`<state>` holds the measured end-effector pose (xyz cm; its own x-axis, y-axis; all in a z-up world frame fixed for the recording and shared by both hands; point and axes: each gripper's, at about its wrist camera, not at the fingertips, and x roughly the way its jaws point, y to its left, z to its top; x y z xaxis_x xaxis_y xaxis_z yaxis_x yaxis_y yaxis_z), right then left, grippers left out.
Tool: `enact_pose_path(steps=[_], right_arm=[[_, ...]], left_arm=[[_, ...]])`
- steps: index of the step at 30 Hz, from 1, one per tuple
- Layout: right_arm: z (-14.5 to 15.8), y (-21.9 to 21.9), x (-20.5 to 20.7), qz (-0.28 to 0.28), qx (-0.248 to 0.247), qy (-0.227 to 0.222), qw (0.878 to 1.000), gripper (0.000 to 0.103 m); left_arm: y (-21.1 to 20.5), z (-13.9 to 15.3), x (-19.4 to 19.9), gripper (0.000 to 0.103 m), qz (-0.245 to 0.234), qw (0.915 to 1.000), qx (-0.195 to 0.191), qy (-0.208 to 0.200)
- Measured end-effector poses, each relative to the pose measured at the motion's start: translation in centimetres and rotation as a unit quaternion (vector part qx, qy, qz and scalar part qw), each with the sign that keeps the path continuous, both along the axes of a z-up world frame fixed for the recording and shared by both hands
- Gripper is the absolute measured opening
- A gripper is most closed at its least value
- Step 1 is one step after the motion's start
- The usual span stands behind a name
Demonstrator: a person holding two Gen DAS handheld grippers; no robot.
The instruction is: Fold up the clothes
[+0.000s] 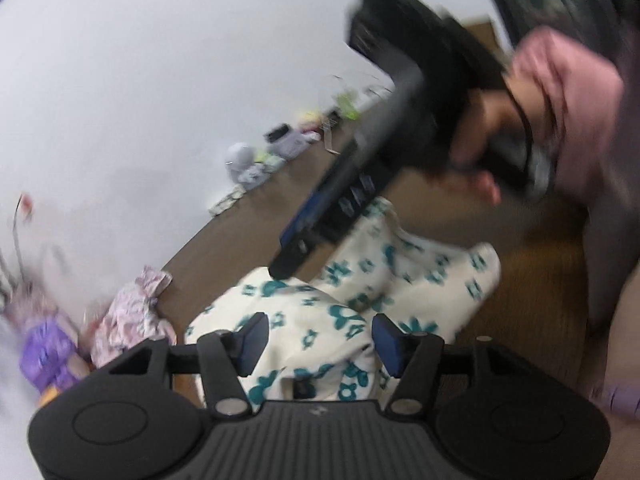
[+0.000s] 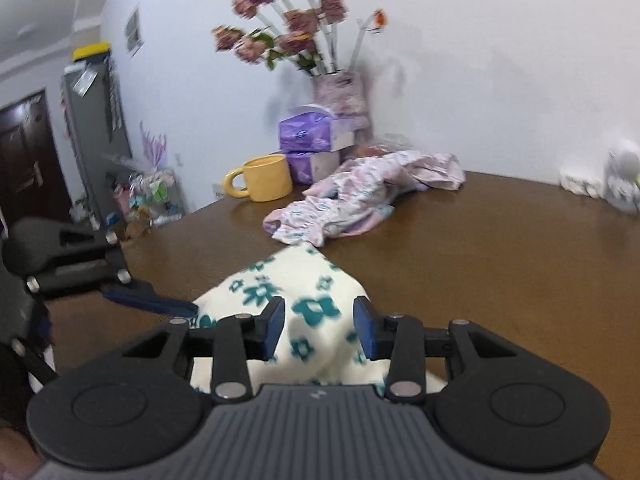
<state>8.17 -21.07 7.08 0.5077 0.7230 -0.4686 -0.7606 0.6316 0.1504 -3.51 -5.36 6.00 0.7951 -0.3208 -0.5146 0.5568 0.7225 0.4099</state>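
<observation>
A cream garment with teal flower print lies bunched on the brown table. My left gripper is open, its blue pads on either side of the cloth just above it. My right gripper is open over the same garment. In the left wrist view the right gripper reaches down with its tip at the cloth, held by a hand. The left gripper's fingers show at the left of the right wrist view, touching the cloth's edge.
A crumpled pink and white garment lies further back on the table. Behind it stand a yellow mug, stacked purple tissue boxes and a vase of flowers. Small items line the wall.
</observation>
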Motion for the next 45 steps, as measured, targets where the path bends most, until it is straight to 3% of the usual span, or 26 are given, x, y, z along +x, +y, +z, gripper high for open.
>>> enact_pose_path(steps=[3,7,13,15,20,25,29,33,36,41,45], right_arm=[[-0.6,2.4,1.4,0.016,-0.028,0.01,0.999,0.038],[-2.1,3.2,2.2,0.017,-0.037,0.03,0.999,0.038],[-3.0,3.4,2.1,0.02,-0.043,0.032,0.998,0.038],[-2.8,3.5,1.6,0.02,-0.048,0.022,0.998,0.041],[-1.8,2.6,0.1,0.053,-0.041,0.002,0.998,0.069],[-2.8,3.7,-1.8,0.095,-0.098,-0.032,0.99,0.074],[-3.1,4.3,-1.8,0.091,-0.106,-0.036,0.99,0.076],[-2.7,4.5,-2.9,0.084,-0.118,-0.061,0.988,0.076],[-2.6,4.8,-3.7,0.082,-0.131,-0.084,0.984,0.08],[-2.8,5.2,-3.4,0.088,-0.144,-0.111,0.979,0.093],[-3.2,5.5,-1.3,0.097,-0.135,-0.07,0.984,0.096]], left_arm=[[1.7,0.1,0.3,0.056,0.016,0.9972,-0.062,0.038],[4.7,1.0,1.3,0.056,0.004,0.984,-0.156,0.085],[7.0,1.6,3.5,0.055,0.067,0.9719,-0.209,0.085],[7.5,0.6,4.8,0.055,0.093,0.9673,-0.213,0.102],[8.6,-1.9,6.0,0.053,0.107,0.9621,-0.202,0.148],[8.4,-2.9,6.1,0.054,0.101,0.9653,-0.181,0.159],[8.6,-0.7,5.9,0.055,0.093,0.9704,-0.185,0.124],[7.8,1.2,7.9,0.055,0.075,0.9789,-0.168,0.088],[6.8,1.0,10.7,0.054,0.044,0.9813,-0.156,0.104],[7.4,-1.0,13.2,0.054,0.041,0.9727,-0.16,0.163],[8.1,-2.2,14.6,0.054,0.043,0.9643,-0.173,0.196]])
